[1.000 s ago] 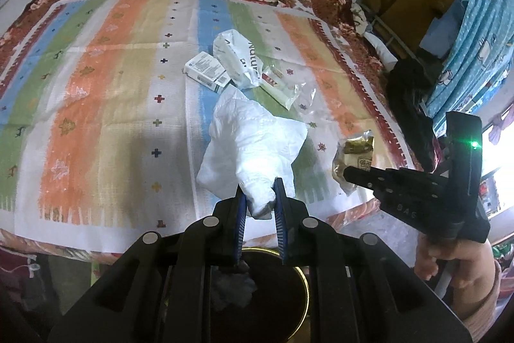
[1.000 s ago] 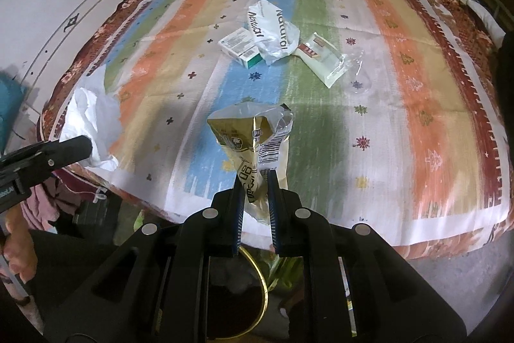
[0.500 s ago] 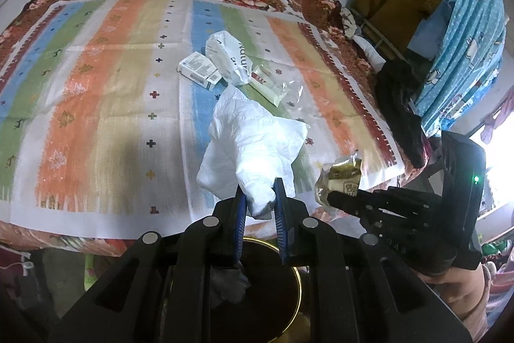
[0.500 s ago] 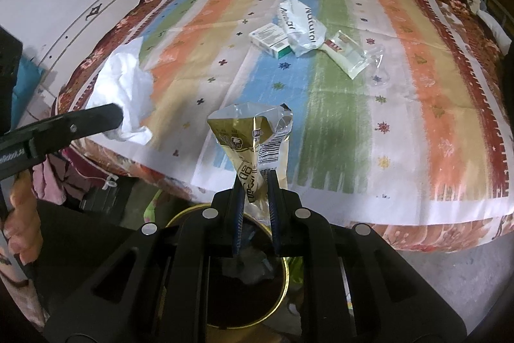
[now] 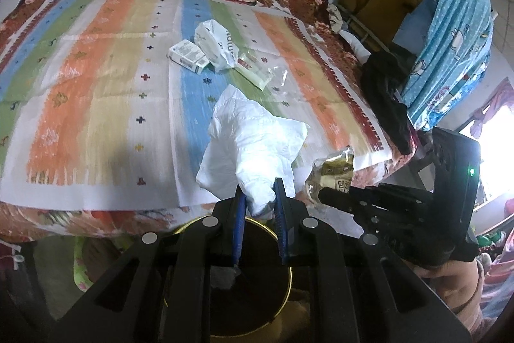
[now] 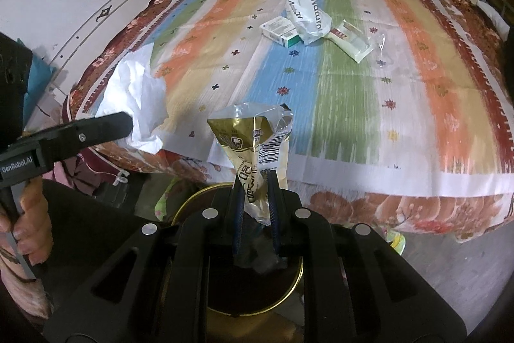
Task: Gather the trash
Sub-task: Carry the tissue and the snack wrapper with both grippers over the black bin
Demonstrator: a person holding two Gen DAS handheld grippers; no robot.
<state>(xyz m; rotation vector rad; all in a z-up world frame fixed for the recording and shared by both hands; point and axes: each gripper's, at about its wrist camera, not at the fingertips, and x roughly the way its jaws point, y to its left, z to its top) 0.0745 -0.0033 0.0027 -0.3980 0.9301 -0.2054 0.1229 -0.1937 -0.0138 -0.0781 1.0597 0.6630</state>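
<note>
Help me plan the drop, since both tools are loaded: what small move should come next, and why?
Probably open the left tool and let the crumpled white tissue fall. Its pads pinch the tissue's lower end, and the round gold-rimmed bin sits directly below. The right tool, clamping the gold foil snack wrapper, also hangs above that bin and could release likewise.

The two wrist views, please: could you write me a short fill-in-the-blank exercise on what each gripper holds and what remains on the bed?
The left gripper is shut on a crumpled ____ tissue.
The right gripper is shut on a ____ foil wrapper.
Below both grippers stands a round ____ with a gold rim.

Missing words: white; gold; bin
</note>
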